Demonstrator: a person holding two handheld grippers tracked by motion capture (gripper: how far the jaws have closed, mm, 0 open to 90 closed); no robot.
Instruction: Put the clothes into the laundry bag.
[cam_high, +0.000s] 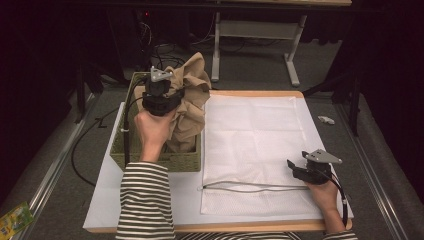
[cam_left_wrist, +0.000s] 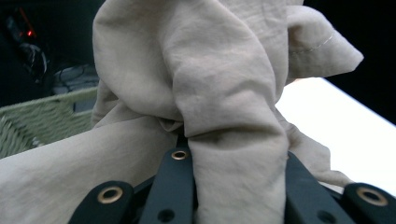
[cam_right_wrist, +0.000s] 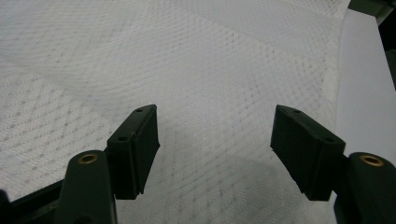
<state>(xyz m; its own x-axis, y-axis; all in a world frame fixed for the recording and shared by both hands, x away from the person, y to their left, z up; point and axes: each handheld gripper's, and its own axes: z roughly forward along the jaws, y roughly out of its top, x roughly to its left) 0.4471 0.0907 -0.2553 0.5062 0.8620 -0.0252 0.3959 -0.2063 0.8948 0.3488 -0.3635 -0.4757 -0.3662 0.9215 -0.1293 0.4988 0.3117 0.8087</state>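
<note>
Left gripper (cam_high: 161, 102) lifting a tan cloth (cam_high: 190, 100) from a basket (cam_high: 150, 159); right gripper (cam_high: 306, 169) waiting over a white mesh bag (cam_high: 255, 145).

The left gripper's jaws are clamped on a fold of the tan cloth (cam_left_wrist: 219, 107), which bunches above the woven green basket (cam_left_wrist: 42, 121) at the left of the table (cam_high: 105, 200), its lower part still inside. The right gripper (cam_right_wrist: 215, 140) stands wide open and empty, low over the mesh bag (cam_right_wrist: 187, 56) at the near right. The bag lies flat to the right of the basket, long axis running near to far, zipper edge (cam_high: 255, 187) nearest the person. The cloth likely travels rightward to it; the right gripper is closer to that opening.
</note>
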